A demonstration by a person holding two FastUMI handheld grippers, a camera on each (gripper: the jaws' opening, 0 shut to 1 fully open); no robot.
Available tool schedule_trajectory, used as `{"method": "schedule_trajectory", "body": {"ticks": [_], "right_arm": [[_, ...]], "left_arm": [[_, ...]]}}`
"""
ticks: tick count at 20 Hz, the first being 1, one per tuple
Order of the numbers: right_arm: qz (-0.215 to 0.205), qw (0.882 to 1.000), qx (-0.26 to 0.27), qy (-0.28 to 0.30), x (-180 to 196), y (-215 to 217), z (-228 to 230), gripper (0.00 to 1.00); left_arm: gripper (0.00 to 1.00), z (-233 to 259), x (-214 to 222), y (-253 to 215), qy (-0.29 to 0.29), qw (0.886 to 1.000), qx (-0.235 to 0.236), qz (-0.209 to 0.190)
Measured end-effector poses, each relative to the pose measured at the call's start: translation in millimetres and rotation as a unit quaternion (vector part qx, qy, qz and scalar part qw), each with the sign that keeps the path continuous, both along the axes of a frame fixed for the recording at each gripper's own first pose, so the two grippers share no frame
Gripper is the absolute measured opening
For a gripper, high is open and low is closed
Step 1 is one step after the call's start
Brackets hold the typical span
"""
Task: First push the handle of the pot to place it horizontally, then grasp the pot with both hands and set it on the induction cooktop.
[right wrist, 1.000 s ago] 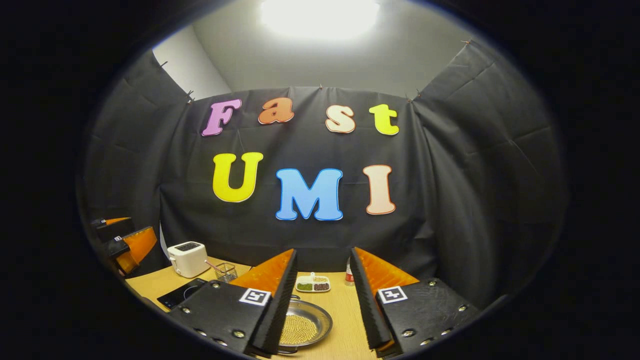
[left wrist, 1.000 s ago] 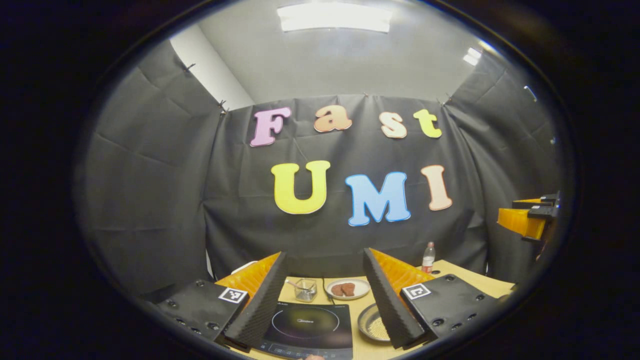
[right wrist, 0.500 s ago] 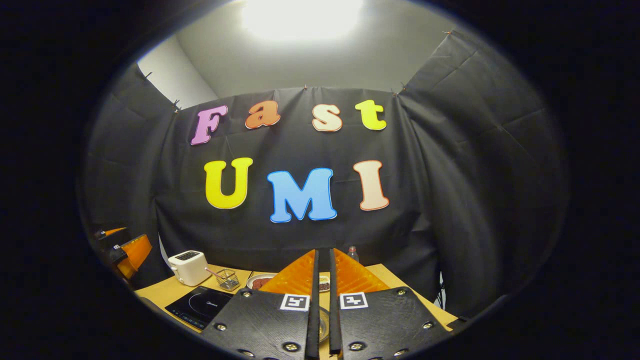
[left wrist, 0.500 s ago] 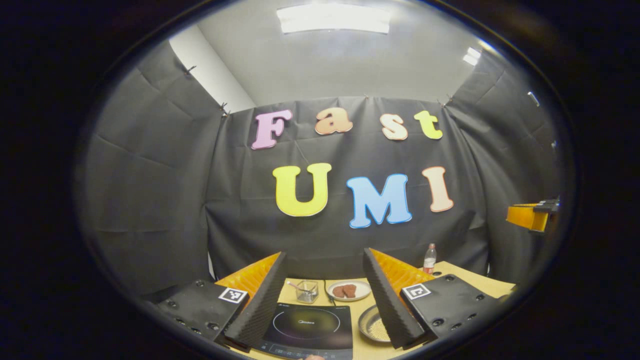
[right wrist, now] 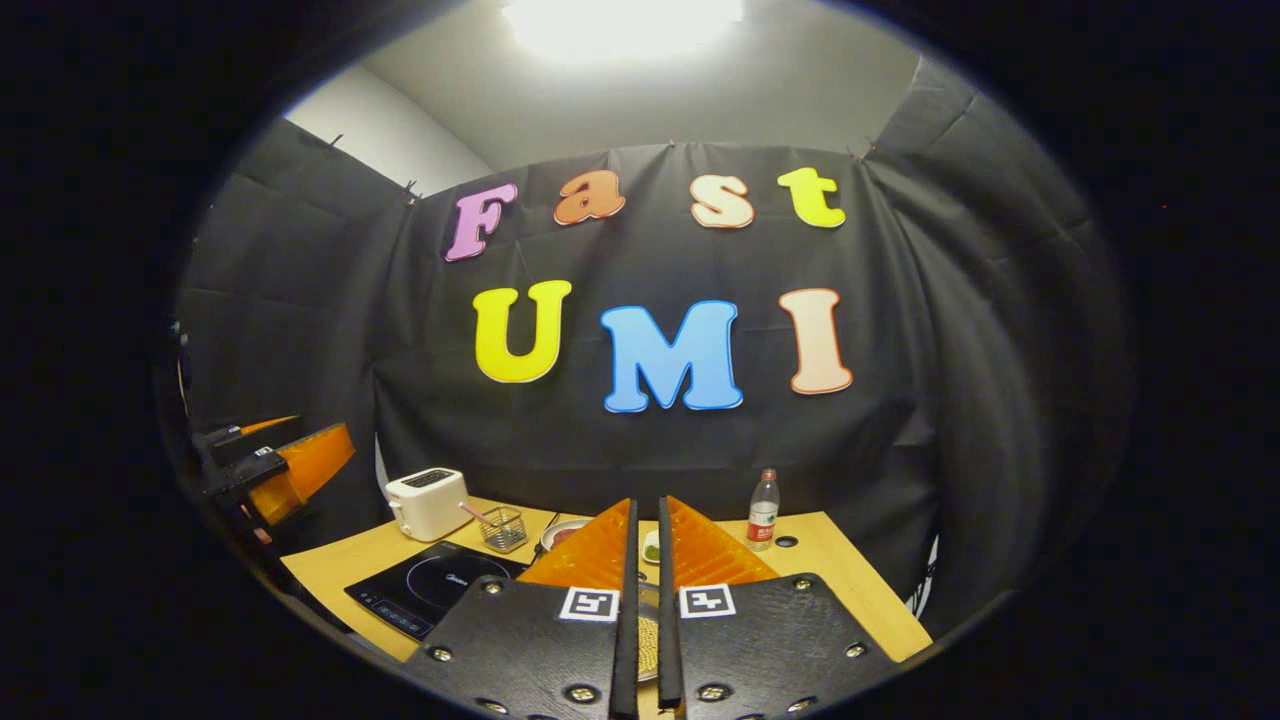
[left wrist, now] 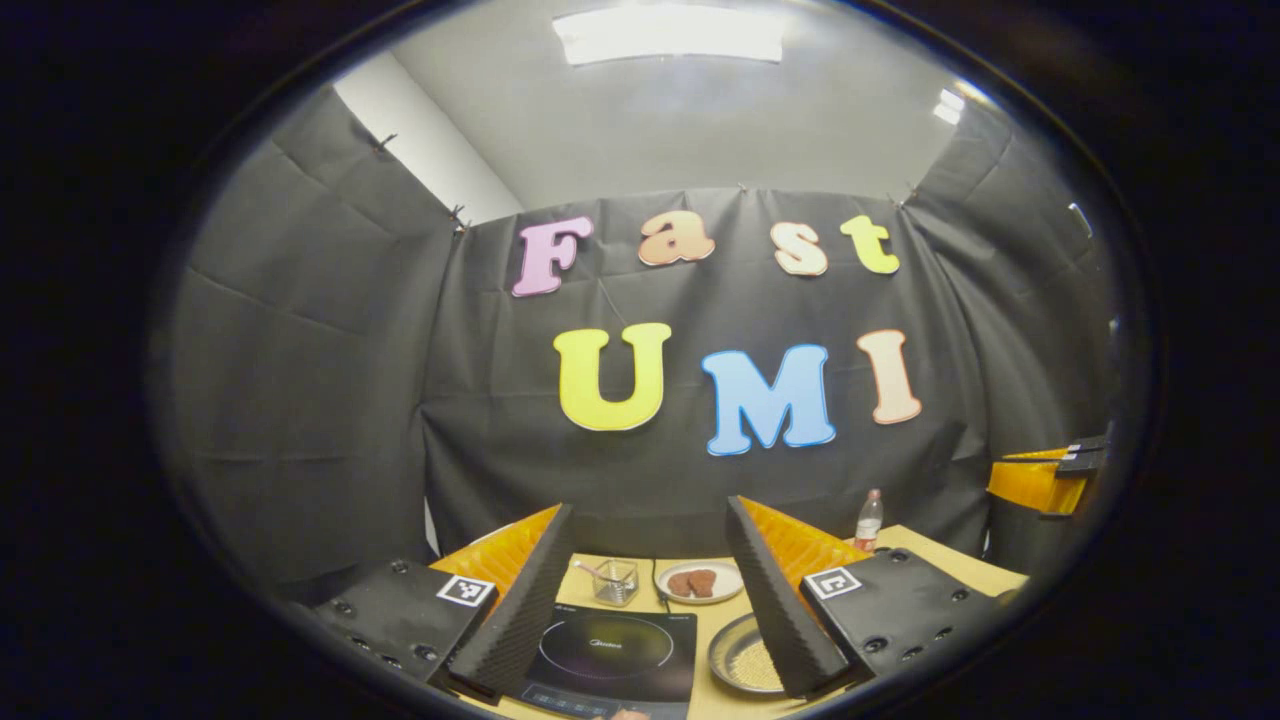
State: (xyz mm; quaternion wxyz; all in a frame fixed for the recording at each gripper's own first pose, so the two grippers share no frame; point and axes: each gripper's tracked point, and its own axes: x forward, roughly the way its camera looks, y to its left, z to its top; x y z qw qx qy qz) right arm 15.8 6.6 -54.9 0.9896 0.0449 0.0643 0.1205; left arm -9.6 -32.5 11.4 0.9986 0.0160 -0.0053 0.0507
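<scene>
The pot [left wrist: 735, 655] is a shallow metal pan with yellow grains in it, on the wooden table just right of the black induction cooktop [left wrist: 610, 650]. My left gripper [left wrist: 650, 510] hangs open above the table's near edge, its right finger covering the pot's right side. Whether the pot has a handle I cannot tell. My right gripper [right wrist: 646, 505] is shut with nothing between its fingers, and a sliver of the pot [right wrist: 647, 645] shows through the slit. The cooktop [right wrist: 430, 590] lies to its left.
A white toaster [right wrist: 428, 502], a wire basket [right wrist: 503, 528] and a plate of brown food [left wrist: 700, 580] stand behind the cooktop. A bottle [right wrist: 763, 508] stands at the back. The other gripper shows far right [left wrist: 1040, 475] and far left [right wrist: 290, 465].
My right gripper went from open to shut and its view shifted, bringing the table and cooktop more into sight. The left gripper stayed open and barely moved.
</scene>
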Motion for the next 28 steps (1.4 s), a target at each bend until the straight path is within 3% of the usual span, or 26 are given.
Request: {"method": "schedule_trajectory", "body": {"ticks": [4,8,9,10,16,18,19,22,23,24,28], "right_arm": [[0.065,0.997,0.002,0.033,3.2,23.6,-27.9,0.08],[0.129,0.988,-0.001,0.079,1.8,59.6,-59.1,0.08],[0.142,0.986,-0.006,0.091,2.6,68.8,-66.6,0.08],[0.152,0.983,-0.013,0.102,2.6,76.7,-75.3,0.08],[0.205,0.965,-0.027,0.161,-2.8,123.7,-119.2,0.08],[0.226,0.955,-0.035,0.19,-7.6,139.2,-139.8,0.08],[0.235,0.95,-0.041,0.203,-8.8,144.8,-150.0,0.08],[0.255,0.936,-0.054,0.238,-16.7,162.2,-177.5,0.08],[0.26,0.93,-0.056,0.252,-20.2,167.7,-185.8,0.08],[0.265,0.925,-0.061,0.265,-24.7,174.5,-197.1,0.08],[0.277,0.905,-0.081,0.313,-33.0,187.6,-233.7,0.08]], "left_arm": [[1.0,-0.8,0.5,8.3,0.003,0.999,0.021,0.029],[0.97,-3.6,0.4,26.1,0.011,0.998,0.026,0.051],[1.0,-4.4,2.0,31.8,0.011,0.998,0.026,0.053],[0.97,-6.3,3.9,36.7,0.011,0.998,0.025,0.055],[0.97,-17.4,20.5,69.6,0.016,0.998,0.015,0.06],[1.0,-23.2,23.3,82.8,0.021,0.998,0.013,0.065],[0.95,-25.9,24.5,88.6,0.023,0.997,0.011,0.067],[0.97,-36.3,28.1,103.2,0.032,0.997,0.004,0.071],[0.91,-38.6,28.5,108.1,0.034,0.997,0.005,0.073],[0.97,-42.7,29.3,113.5,0.037,0.996,0.007,0.075],[0.97,-56.5,31.6,131.8,0.049,0.995,0.002,0.082]]}}
